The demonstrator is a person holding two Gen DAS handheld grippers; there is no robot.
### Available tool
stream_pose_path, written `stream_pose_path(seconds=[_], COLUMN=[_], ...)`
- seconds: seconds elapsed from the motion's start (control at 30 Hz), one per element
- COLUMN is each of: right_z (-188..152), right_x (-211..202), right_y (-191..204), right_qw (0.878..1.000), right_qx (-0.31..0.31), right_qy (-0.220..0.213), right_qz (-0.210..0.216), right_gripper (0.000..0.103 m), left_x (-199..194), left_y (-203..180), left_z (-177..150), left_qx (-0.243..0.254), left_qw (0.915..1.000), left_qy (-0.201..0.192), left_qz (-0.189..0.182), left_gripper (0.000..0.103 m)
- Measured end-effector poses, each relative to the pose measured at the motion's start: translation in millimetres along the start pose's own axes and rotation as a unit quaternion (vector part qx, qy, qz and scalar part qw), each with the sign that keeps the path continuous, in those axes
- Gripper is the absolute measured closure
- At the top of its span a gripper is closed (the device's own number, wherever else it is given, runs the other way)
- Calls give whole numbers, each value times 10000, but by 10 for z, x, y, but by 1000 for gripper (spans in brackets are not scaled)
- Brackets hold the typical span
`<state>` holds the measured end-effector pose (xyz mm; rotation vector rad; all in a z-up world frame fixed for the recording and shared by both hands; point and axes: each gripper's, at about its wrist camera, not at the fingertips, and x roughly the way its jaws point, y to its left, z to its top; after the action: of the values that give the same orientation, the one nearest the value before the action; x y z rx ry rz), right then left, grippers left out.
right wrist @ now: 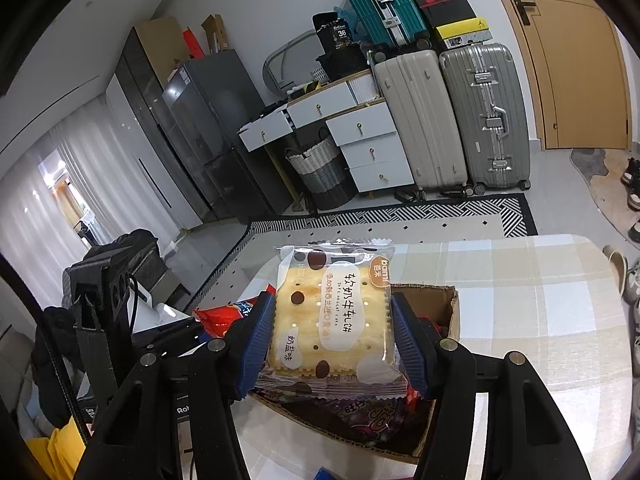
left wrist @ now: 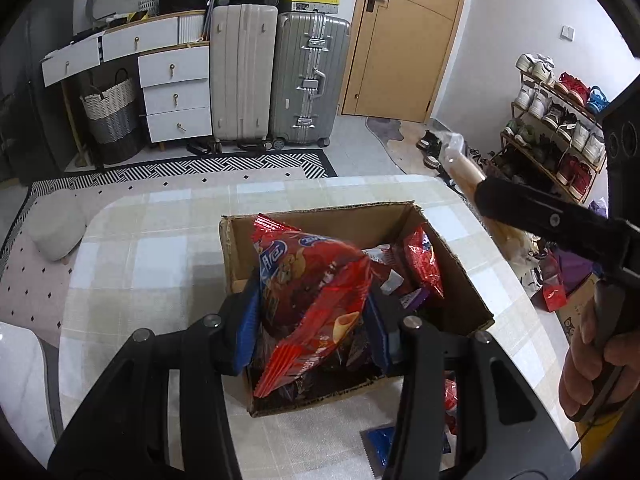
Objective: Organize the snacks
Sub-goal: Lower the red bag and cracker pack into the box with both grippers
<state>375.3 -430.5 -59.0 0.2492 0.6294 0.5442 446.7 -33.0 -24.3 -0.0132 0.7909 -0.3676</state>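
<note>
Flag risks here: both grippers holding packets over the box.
1. The left gripper pinches a puffy red snack bag; squeezing could crush the contents or let it slip.
2. The cardboard box already looks full, so dropped packets may spill onto the table.
3. The right gripper, holding the cracker packet, is close above the same box; the two could collide.

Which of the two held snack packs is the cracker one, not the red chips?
The pale nougat cracker pack in the right gripper; the left gripper holds the red bag over the box.
</note>
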Motion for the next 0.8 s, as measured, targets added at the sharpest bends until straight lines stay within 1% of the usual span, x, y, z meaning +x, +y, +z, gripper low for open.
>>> stream_pose_path(seconds=[0.1, 0.23, 0.3, 0.47, 0.5, 0.8], right_z=[-54, -77, -83, -117, -135, -114], right_x=[18, 36, 43, 89, 86, 165], right_y=[-5, -5, -8, -23, -12, 11], right_qw=[10000, 10000, 9999, 9998, 9998, 9995], right_qx=[19, 4, 6, -12, -20, -111], right_qy=[52, 90, 110, 172, 191, 268], right_qz=[-2, -12, 7, -19, -26, -146], right_gripper=[44, 44, 44, 44, 44, 44], left_x=[81, 190, 227, 306, 263, 287], left_y=[17, 39, 40, 5, -39, 0], left_z=[-71, -141, -151, -156, -174, -164], left_qx=[61, 74, 107, 219, 231, 360], left_qw=[10000, 9999, 9999, 9997, 9996, 9990], left_qy=[-28, 60, 87, 124, 131, 282], left_qz=[-3, -82, -36, -52, -65, -10], left_gripper=[60, 60, 60, 60, 60, 60])
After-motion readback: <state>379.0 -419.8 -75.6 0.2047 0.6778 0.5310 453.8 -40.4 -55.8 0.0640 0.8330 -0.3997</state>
